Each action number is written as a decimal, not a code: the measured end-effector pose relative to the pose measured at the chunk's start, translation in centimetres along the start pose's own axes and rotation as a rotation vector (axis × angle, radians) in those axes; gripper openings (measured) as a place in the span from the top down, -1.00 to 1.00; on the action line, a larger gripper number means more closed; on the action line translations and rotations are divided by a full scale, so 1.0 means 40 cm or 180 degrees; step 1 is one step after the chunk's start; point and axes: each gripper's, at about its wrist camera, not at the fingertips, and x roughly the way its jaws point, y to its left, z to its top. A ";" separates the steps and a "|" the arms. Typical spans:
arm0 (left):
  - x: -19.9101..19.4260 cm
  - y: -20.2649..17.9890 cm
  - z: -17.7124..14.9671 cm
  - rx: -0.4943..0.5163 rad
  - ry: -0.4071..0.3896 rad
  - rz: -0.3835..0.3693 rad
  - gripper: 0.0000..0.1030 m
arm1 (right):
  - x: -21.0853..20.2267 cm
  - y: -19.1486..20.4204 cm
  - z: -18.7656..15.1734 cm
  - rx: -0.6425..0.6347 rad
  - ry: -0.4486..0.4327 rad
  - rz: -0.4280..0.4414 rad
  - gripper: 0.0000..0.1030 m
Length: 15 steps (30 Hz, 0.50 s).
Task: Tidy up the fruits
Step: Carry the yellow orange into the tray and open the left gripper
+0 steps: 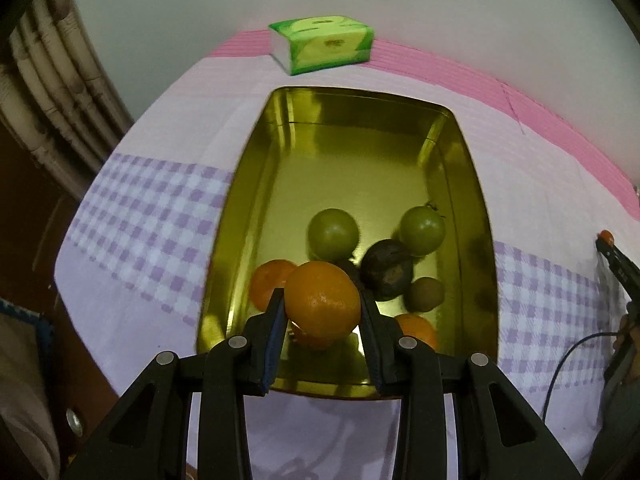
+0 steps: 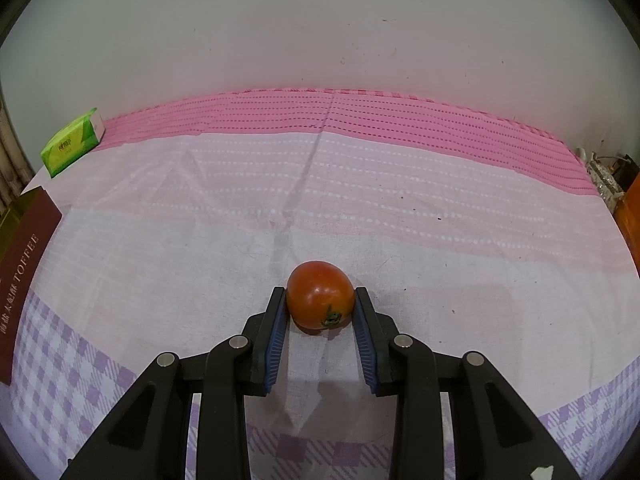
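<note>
Closest to the lens, the left tongs (image 1: 322, 306) are clamped on an orange (image 1: 322, 299), pads pressing its two sides across the widest part, and it's hanging just above the near end of the gold tin tray (image 1: 256, 184). Under it the tray already has a couple more oranges, two green fruits (image 1: 333, 233), a dark wrinkly one (image 1: 387, 267) and a small brown one. The far half of the tray is bare.

Over on the right, the right tongs (image 2: 320, 300) are closed on a red tomato (image 2: 320, 294) that looks to be sitting on the cloth-covered surface (image 2: 440, 240), well away from the tray.

Handling-wise, the orange seems firm, with a grippy peel, so a squeeze across the middle should be fine. The tomato is probably the fussy one: smooth skin, likely soft, easy to bruise or squirt out of the pads. It wants a light pinch around the belly, stem end off to one side as it is now.

A green tissue pack (image 1: 322, 44) sits at the back.
</note>
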 end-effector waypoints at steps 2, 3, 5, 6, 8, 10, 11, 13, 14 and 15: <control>-0.002 -0.017 0.006 0.0052 -0.0031 -0.0048 0.30 | 0.001 0.002 0.001 -0.0006 0.0001 -0.0004 0.40; 0.000 -0.022 0.009 0.0072 -0.0043 -0.0061 0.30 | 0.001 0.002 0.001 -0.0008 0.0001 -0.0005 0.40; 0.001 -0.039 0.016 0.0131 -0.0061 -0.0085 0.30 | 0.001 0.002 0.001 -0.0007 0.0001 -0.0005 0.40; 0.005 -0.048 0.017 0.0175 -0.0047 -0.0103 0.30 | 0.001 0.002 0.001 -0.0008 0.0001 -0.0006 0.40; 0.014 -0.070 0.018 0.0252 -0.0004 -0.0135 0.30 | 0.001 0.002 0.001 -0.0007 0.0001 -0.0006 0.40; 0.020 -0.089 0.017 0.0341 0.0002 -0.0112 0.29 | 0.001 0.002 0.000 -0.0006 0.0000 -0.0004 0.40; 0.019 -0.096 0.016 0.0381 -0.0010 -0.0092 0.29 | 0.001 0.002 0.000 -0.0006 -0.0001 -0.0006 0.40; 0.022 -0.105 0.017 0.0435 -0.0011 -0.0055 0.29 | 0.001 0.002 0.000 -0.0006 -0.0001 -0.0006 0.40; 0.024 -0.105 0.017 0.0434 -0.0006 -0.0051 0.29 | 0.001 0.002 0.000 -0.0005 -0.0001 -0.0005 0.40; 0.024 -0.105 0.018 0.0442 -0.0003 -0.0049 0.28 | 0.001 0.002 0.000 -0.0004 -0.0001 -0.0004 0.40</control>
